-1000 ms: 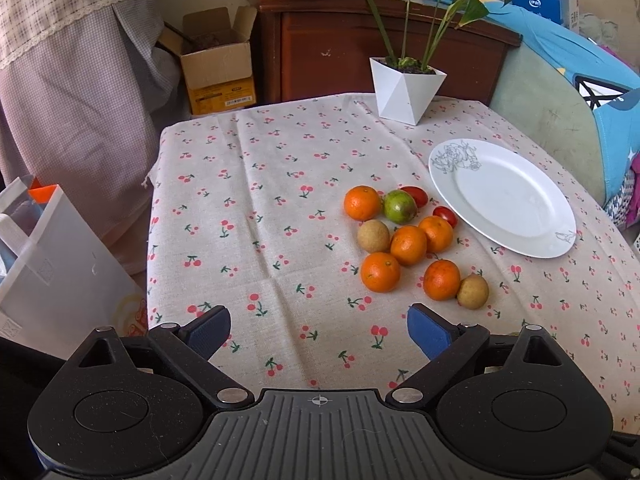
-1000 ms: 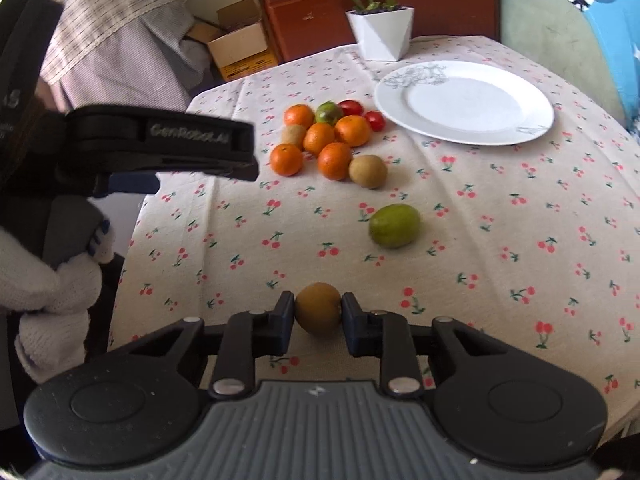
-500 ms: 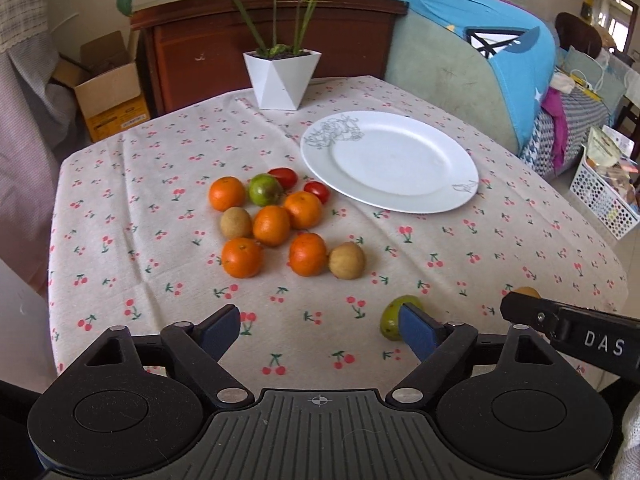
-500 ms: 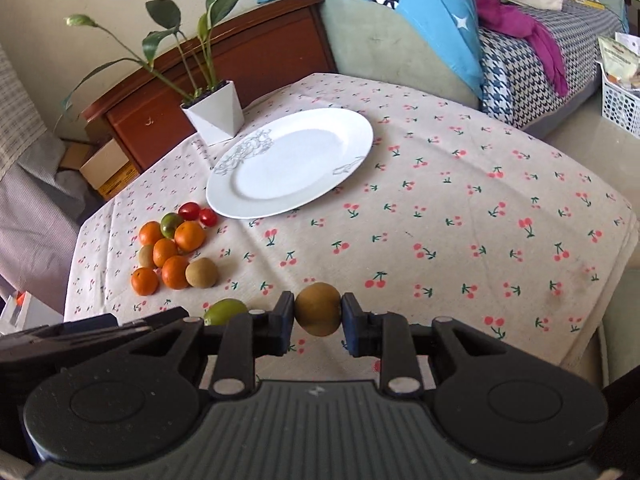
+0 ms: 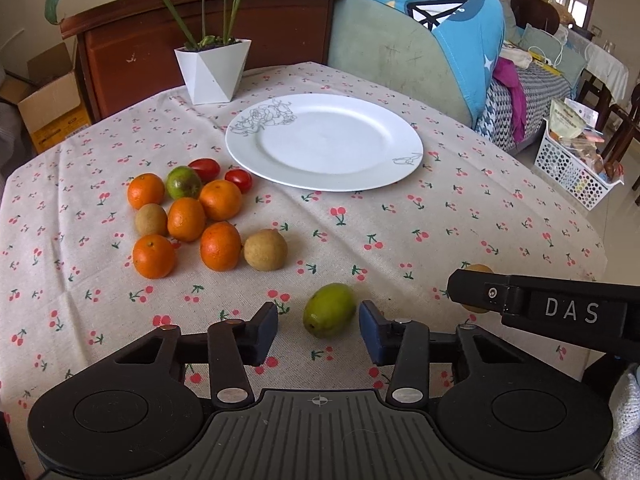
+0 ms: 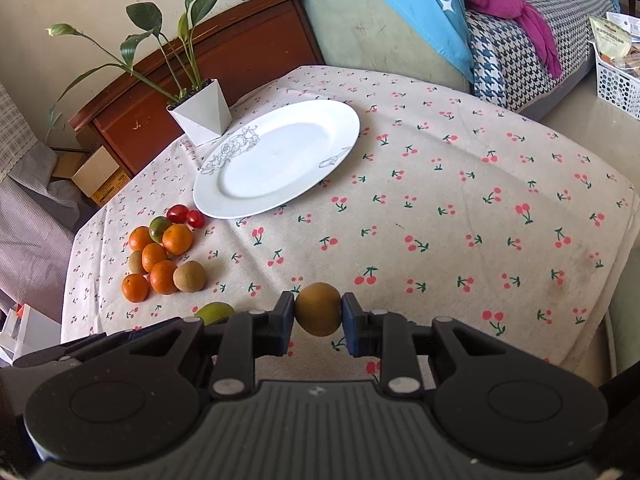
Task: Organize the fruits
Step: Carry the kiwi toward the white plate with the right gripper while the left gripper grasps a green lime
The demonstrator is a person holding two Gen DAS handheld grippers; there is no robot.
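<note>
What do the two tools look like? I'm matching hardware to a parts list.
Both are matte black plastic with ribbed bases, round side discs and silver screws. The left tool has blue pads. The right tool shows white "DAS" lettering in the left view. A white knit glove appears.

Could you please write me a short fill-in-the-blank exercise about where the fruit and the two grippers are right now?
1. The right gripper is shut on a ____ round fruit.
2. The green fruit lies between the open fingers of the ____ gripper.
3. The white plate holds ____ fruit.
4. Two small tomatoes lie beside the plate; their colour is ____.

Missing words: brown; left; no; red
</note>
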